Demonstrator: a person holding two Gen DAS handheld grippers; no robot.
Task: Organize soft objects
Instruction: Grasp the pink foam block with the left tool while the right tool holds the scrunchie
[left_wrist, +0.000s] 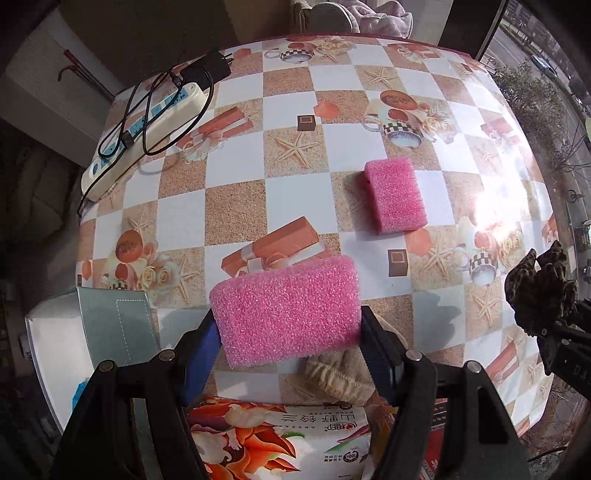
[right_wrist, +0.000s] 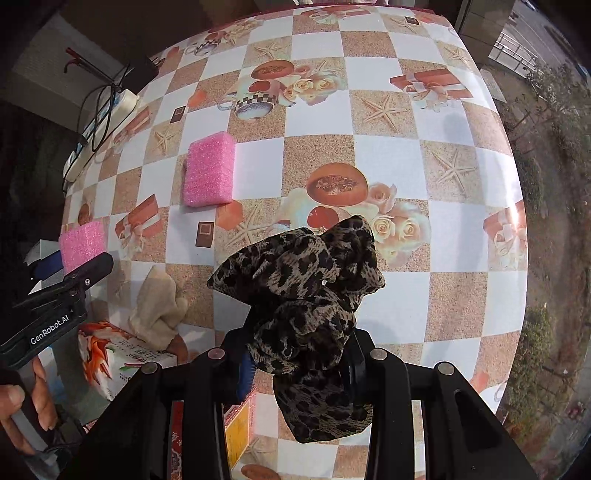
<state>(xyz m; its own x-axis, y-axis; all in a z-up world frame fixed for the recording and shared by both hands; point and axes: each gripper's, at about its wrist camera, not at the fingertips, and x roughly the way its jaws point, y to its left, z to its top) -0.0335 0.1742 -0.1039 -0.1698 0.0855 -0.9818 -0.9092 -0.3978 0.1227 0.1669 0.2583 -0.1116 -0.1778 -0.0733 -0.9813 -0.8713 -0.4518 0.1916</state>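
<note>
"GenRobot.AI" stands in white letters along the black arm of the left gripper (right_wrist: 86, 273), off to the right gripper's left. Just below the left gripper, the printed package (left_wrist: 280, 443) bears upside-down Chinese characters and a "100" seal.

Bare table (right_wrist: 388, 155) beyond sponge (right_wrist: 209, 170)

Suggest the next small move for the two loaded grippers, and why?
Probably carry both loads toward the open grey box at the table's near left. The left gripper is shut on a pink rectangular foam sponge, held clear of the table; the right gripper is shut on a bunched leopard-print fabric piece. A second pink foam sponge and a beige cloth remain on the table.
</note>
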